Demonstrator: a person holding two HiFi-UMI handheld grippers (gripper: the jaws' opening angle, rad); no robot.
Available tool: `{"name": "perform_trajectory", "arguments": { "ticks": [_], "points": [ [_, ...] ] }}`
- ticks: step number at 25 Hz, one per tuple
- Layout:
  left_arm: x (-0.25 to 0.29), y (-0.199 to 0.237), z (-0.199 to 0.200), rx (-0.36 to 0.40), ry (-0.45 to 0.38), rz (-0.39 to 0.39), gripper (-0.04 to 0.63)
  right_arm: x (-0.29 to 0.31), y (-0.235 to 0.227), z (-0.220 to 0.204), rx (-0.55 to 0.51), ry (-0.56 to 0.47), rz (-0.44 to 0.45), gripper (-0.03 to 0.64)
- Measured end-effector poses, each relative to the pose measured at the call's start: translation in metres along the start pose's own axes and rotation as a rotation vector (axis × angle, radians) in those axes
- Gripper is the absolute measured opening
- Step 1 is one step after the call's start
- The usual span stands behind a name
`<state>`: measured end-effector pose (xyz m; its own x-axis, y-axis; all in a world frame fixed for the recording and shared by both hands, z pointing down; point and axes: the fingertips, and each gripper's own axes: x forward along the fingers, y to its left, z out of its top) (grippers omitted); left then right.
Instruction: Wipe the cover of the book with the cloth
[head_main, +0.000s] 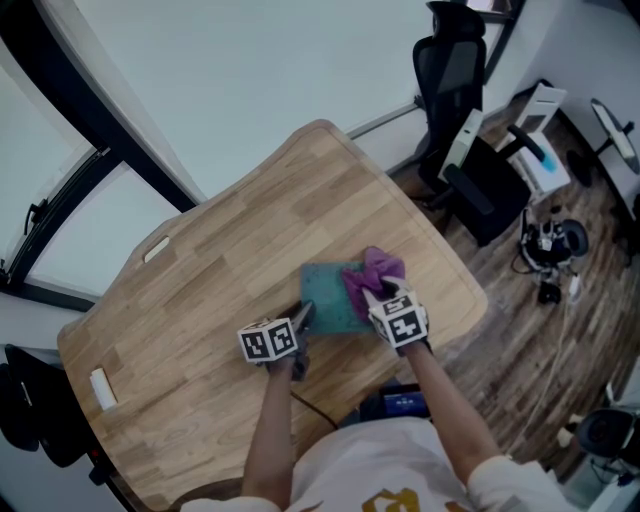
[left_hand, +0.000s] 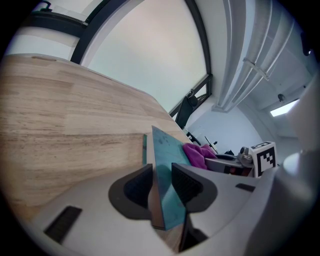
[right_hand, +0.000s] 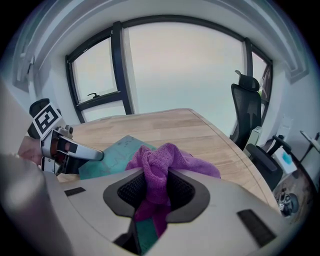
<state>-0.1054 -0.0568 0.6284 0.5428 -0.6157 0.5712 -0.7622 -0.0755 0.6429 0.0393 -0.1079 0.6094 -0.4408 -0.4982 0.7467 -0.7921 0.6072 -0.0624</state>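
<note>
Head view looks steeply down on a thin, flat teal book (head_main: 330, 297) lying closed on a pale wooden table (head_main: 220, 250), with both tools meeting over it. At the book's near left edge the left gripper (head_main: 303, 316) has its two dark ribbed jaws closed onto the cover's margin. The left gripper view shows that edge sandwiched between the pads, which I read as an anchoring hold so the book cannot slide or spin while it is being rubbed. Over the book's right half the right gripper (head_main: 377, 296) has its jaws pinched tight on a bunched purple microfibre cloth (head_main: 374, 271). A fold runs up between the pads, and the loose mass spills ahead of them onto the book's far right portion. Holding the cloth by a gathered fold leaves a soft wad in front to press on the cover, and the downward slant of the tool suits pushing it across. From the right gripper view, bare teal cover shows to the left of the cloth, toward the anchoring tool, so the wiping appears under way with that stretch not yet covered.
</note>
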Motion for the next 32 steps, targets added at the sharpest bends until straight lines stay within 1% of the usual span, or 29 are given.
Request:
{"name": "perform_trajectory", "arguments": {
  "ticks": [11,17,24,32],
  "points": [
    [0.0,-0.001,0.0,0.002,0.001,0.0,0.121,0.005,0.007,0.005,0.003,0.007,0.019,0.098],
    [0.0,-0.001,0.0,0.001,0.001,0.0,0.121,0.013,0.015,0.01,-0.01,-0.007,0.042,0.098],
    [0.0,-0.002,0.0,0.001,0.002,0.0,0.121,0.02,0.051,0.019,-0.069,0.008,0.111,0.098],
    [0.0,-0.001,0.0,0.0,0.002,0.002,0.121,0.025,0.079,0.022,-0.118,-0.003,0.161,0.098]
  ]
}}
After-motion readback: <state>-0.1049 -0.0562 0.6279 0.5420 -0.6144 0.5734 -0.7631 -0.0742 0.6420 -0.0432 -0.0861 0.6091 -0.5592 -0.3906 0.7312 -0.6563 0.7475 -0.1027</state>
